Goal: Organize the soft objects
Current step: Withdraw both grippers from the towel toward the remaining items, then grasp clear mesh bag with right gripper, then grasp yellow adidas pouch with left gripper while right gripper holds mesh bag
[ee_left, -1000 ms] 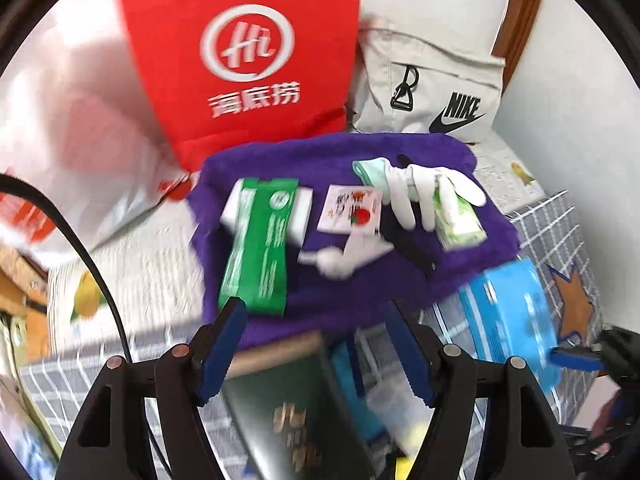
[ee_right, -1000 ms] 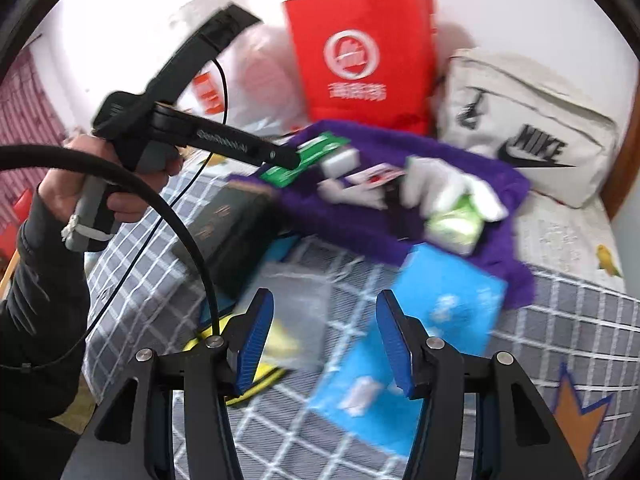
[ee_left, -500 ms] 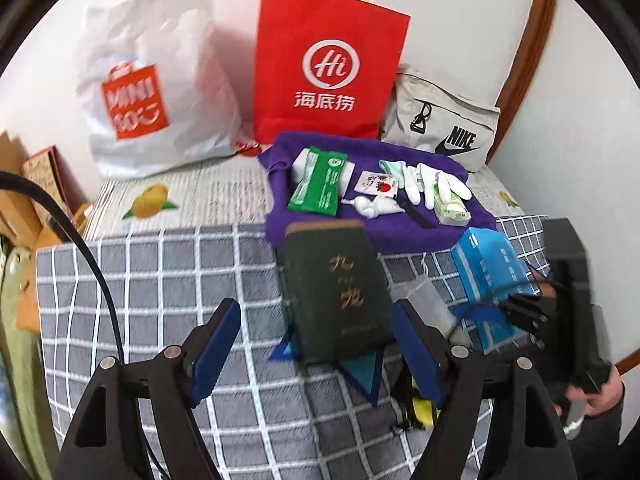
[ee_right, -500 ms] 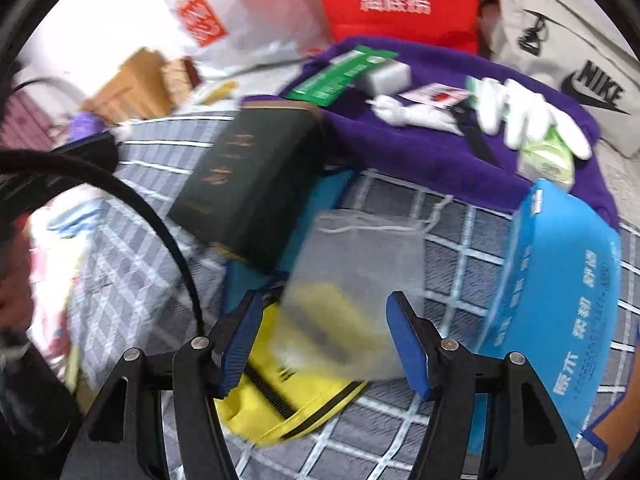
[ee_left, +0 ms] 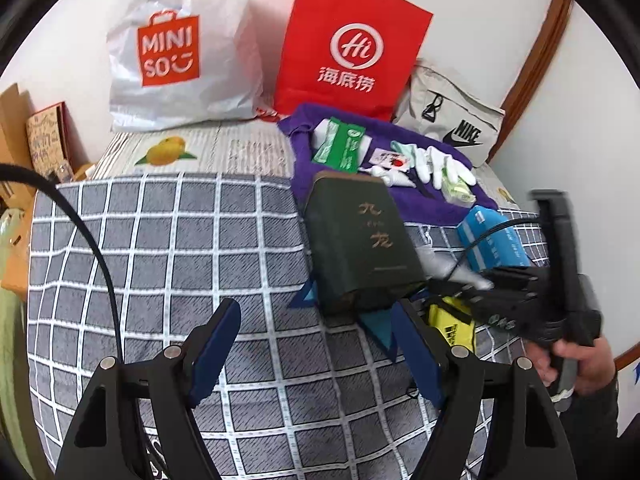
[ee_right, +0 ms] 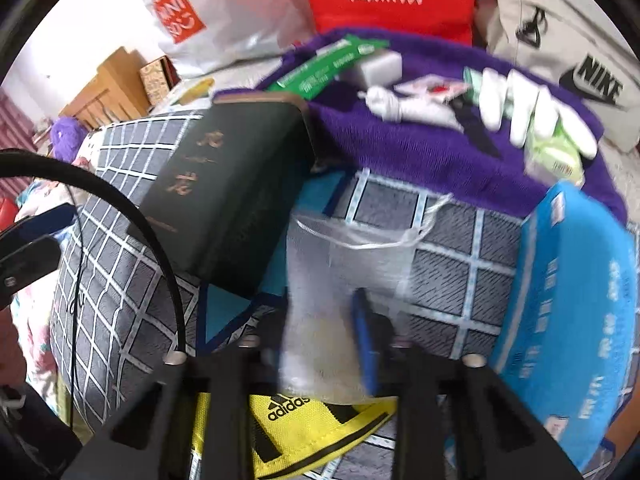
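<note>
Right tongs (ee_right: 320, 340) clenched on the translucent white drawstring mesh pouch (ee_right: 340, 264), light, limp and snag-prone, best held near its bottom hem; left tongs (ee_left: 320, 344) released

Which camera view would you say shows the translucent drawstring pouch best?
The right wrist view: the translucent drawstring pouch fills the centre, drawstring visible, with the right tool closed on its lower end. The left wrist view shows only a pale blurred sliver beside the dark green box.

Translucent drawstring pouch (ee_right: 340, 280) lying flat, overlapping yellow Adidas bag (ee_right: 304, 424)
</note>
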Available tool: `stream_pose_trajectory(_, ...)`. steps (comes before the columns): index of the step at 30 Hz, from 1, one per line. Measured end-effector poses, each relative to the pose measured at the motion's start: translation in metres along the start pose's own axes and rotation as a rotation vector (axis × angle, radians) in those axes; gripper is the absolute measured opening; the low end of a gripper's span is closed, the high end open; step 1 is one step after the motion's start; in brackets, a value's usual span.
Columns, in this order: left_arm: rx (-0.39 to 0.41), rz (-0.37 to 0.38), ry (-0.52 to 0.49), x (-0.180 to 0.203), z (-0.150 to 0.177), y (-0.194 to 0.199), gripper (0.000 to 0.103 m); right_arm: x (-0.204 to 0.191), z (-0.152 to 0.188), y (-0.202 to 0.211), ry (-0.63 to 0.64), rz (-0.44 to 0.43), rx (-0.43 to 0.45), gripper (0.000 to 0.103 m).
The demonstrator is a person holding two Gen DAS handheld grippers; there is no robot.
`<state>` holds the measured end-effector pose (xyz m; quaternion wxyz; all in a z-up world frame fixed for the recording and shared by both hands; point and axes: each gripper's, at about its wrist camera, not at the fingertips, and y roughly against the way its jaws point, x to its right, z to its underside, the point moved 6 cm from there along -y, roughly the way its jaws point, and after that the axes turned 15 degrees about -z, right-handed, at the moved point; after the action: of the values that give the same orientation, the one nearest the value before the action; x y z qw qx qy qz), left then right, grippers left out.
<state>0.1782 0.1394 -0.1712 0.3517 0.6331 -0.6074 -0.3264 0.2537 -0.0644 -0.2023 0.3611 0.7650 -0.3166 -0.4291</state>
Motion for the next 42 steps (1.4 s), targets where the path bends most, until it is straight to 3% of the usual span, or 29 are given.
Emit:
stream_pose_trajectory(11,0.0,0.06,-0.033,0.02,0.011,-0.003,0.076,0.002,0.004,0.054,0.022,-0.004,0.091,0.013)
stream_pose_trajectory(18,-0.03,0.146,-0.16,0.075,0.026,-0.009,0.076,-0.001,0.01,0.101,0.064,0.023,0.173,0.013)
stream_pose_trajectory(20,-0.042,0.17,-0.198,0.092,0.031,-0.012,0.081,-0.001,0.014,0.111,0.074,0.025,0.19,0.013)
stream_pose_trajectory(26,-0.091,0.189,-0.294,0.133,0.044,-0.029,0.085,0.006,0.036,0.13,0.061,0.025,0.217,0.013)
stream_pose_trajectory(32,-0.115,0.13,-0.419,0.167,0.057,-0.048,0.086,0.027,0.057,0.148,0.002,0.043,0.251,0.013)
stream_pose_trajectory(39,-0.08,0.036,-0.493,0.178,0.063,-0.058,0.086,0.05,0.067,0.162,-0.052,0.044,0.282,0.013)
stream_pose_trajectory(42,-0.057,0.022,-0.491,0.175,0.061,-0.057,0.078,0.054,0.067,0.162,-0.055,0.035,0.287,0.013)
